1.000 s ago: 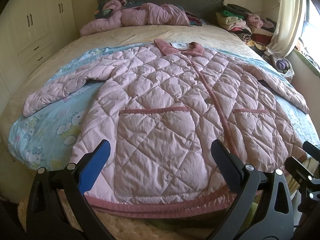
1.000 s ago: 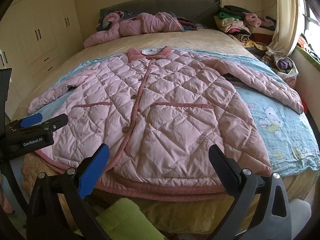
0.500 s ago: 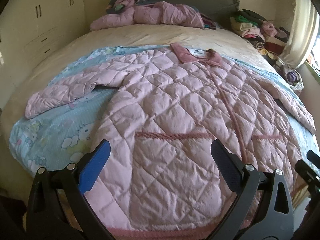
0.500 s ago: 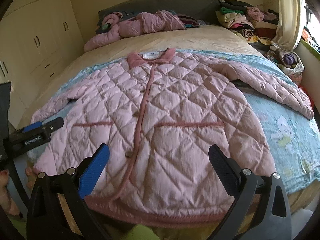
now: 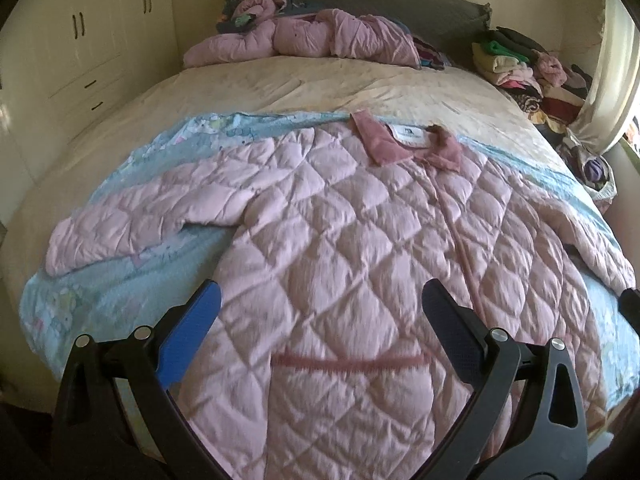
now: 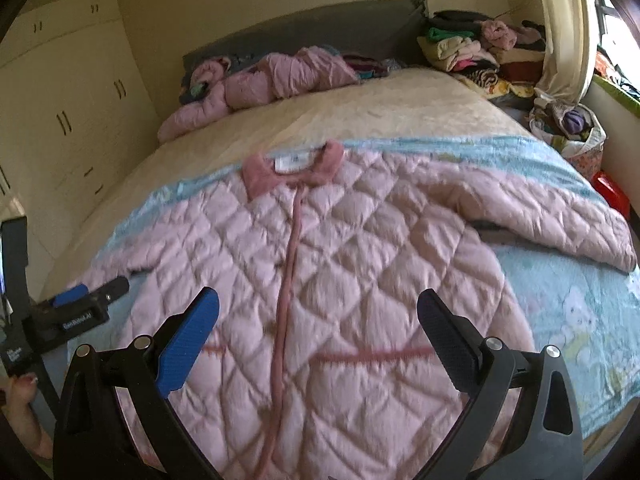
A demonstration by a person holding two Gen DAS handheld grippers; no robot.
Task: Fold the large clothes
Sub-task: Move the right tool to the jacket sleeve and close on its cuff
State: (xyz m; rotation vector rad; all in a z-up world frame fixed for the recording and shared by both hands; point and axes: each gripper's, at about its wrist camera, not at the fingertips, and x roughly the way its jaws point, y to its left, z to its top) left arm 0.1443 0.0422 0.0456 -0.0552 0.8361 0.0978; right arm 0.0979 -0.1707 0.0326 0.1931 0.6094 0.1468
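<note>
Jacket [image 5: 360, 240] flat on blanket [image 5: 100, 292], clothes pile [image 5: 312, 36] behind at headboard.

Each hand-held gripper [image 5: 320, 308]: black frame, 1 blue pad [image 5: 188, 336], 1 black, silver screws [image 5: 496, 334].

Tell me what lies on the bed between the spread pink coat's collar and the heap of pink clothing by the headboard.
Only bare cream bedspread lies between the collar and the heap, beyond a thin strip of blue blanket. Both wrist views show it.

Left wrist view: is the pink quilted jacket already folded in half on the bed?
No, the pink quilted jacket lies spread flat, front up, with both sleeves stretched outward.
</note>
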